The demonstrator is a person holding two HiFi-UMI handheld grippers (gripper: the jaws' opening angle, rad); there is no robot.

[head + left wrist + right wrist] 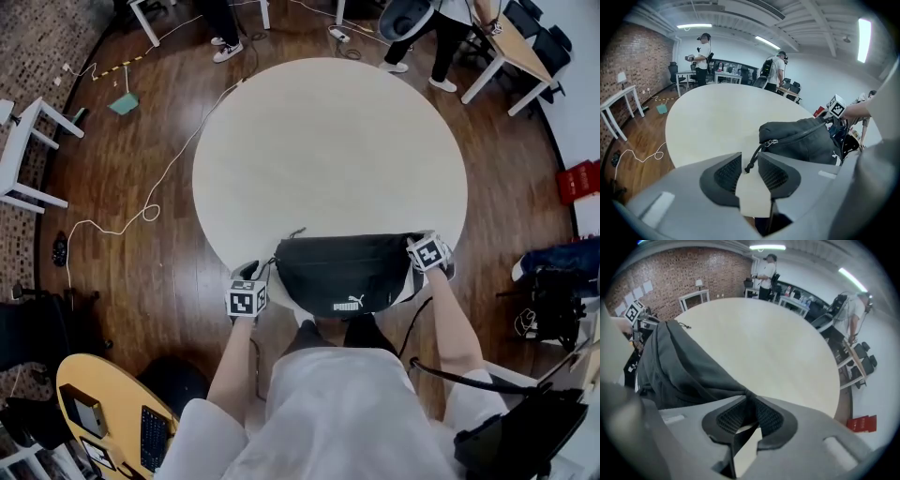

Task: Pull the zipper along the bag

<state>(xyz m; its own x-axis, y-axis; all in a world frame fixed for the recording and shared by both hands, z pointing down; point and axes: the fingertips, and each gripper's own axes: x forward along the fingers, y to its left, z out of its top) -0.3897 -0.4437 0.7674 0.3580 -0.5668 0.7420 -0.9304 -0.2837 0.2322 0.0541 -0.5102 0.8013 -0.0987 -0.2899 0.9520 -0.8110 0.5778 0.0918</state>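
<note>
- Bag [345,272], black, lies at the near edge of a round pale table [328,141] over a wood floor [141,112]. The left gripper [261,272] and right gripper [418,247] are at its two ends, and a white cable [141,214] trails nearby.
- Left gripper view: the jaws are pressed together on the zipper cord [752,161]. People [701,56] stand by desks behind.
- Right gripper view: the jaws pinch the bag's end corner, with a brick wall [670,273] beyond. The gripper body hides the bag's lower part.

Bag [342,274] sits at table's [328,141] near edge, apparently overhanging.
</note>
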